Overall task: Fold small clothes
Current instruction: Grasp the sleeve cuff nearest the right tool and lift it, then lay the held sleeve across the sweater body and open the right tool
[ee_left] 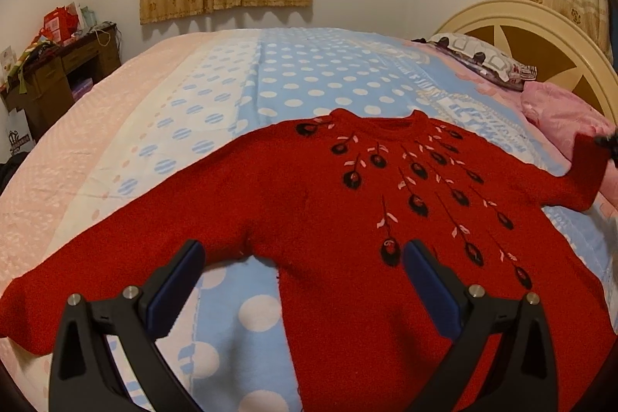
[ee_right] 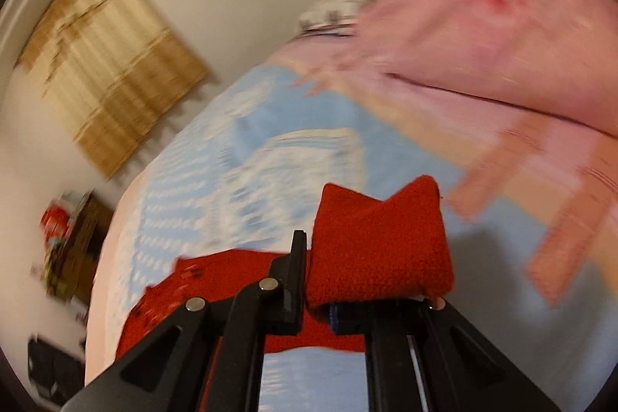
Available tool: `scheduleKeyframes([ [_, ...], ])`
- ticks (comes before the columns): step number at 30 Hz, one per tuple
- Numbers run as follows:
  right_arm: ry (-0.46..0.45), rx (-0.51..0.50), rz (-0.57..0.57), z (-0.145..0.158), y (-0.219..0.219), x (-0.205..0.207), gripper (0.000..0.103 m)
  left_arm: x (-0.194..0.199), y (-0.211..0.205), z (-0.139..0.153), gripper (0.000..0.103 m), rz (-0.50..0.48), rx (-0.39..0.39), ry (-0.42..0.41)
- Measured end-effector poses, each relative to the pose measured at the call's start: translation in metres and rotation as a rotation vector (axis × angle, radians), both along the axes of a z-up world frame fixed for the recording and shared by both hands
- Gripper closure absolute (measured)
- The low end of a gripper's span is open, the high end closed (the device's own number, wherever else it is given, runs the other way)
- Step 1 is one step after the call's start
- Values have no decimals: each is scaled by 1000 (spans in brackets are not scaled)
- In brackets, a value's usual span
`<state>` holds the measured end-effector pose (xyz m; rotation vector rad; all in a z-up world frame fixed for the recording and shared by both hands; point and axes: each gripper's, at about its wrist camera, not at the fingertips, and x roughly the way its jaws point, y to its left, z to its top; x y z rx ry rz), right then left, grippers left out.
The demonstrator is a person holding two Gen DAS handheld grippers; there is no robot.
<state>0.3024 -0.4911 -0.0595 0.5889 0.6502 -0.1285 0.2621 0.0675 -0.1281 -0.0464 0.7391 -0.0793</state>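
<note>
A red knitted sweater (ee_left: 309, 203) with black and pink flower embroidery lies face up on the bed, sleeves spread to both sides. My left gripper (ee_left: 305, 248) hangs open just above its near-left armpit, blue pads wide apart with nothing between them. At the far right, the other sleeve's cuff (ee_left: 587, 161) is lifted off the bed by my right gripper (ee_left: 606, 141). In the blurred right wrist view, the right gripper (ee_right: 314, 265) is shut on that red cuff (ee_right: 378, 242), which folds over and hides one finger.
The blue, white and pink dotted bedspread (ee_left: 309, 72) covers the bed. A pink pillow (ee_left: 560, 114) and a patterned pillow (ee_left: 483, 60) lie by the cream headboard (ee_left: 540, 22) at the right. A cluttered brown desk (ee_left: 58, 72) stands at the left wall.
</note>
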Motion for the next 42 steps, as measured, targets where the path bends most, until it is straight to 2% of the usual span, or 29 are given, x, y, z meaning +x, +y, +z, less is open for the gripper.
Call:
scheduleKeyframes([
  [7, -43, -57, 282, 36, 129, 44, 95, -5, 13, 3, 0, 42, 29, -8],
  [10, -44, -97, 383, 36, 185, 58, 95, -6, 22, 3, 0, 35, -11, 7],
  [19, 4, -156, 572, -12, 309, 81, 95, -10, 39, 4, 0, 57, -9, 0],
  [23, 39, -205, 630, -38, 345, 83, 95, -10, 44, 6, 0, 65, -16, 0],
  [27, 75, -228, 736, -67, 376, 82, 94, -9, 46, 5, 0, 66, -11, 9],
  [28, 89, -231, 771, -72, 382, 80, 85, -9, 46, 5, 0, 67, -9, 9],
  [29, 110, -226, 820, -78, 388, 77, 73, -9, 46, 5, 0, 67, -7, 10],
  [30, 124, -207, 869, -82, 391, 73, 36, -9, 46, 5, 0, 66, -3, 11],
  [31, 126, -187, 895, -84, 392, 68, 16, -9, 45, 6, 0, 65, -1, 12],
  [34, 125, -149, 951, -84, 384, 50, 16, -6, 39, 7, 0, 49, 4, 17],
  [37, 115, -139, 923, -78, 362, 34, 16, -2, 24, 11, 0, 7, 27, 14],
  [42, 134, -276, 766, -71, 321, 13, 16, 8, -17, 17, 0, -97, 49, 18],
])
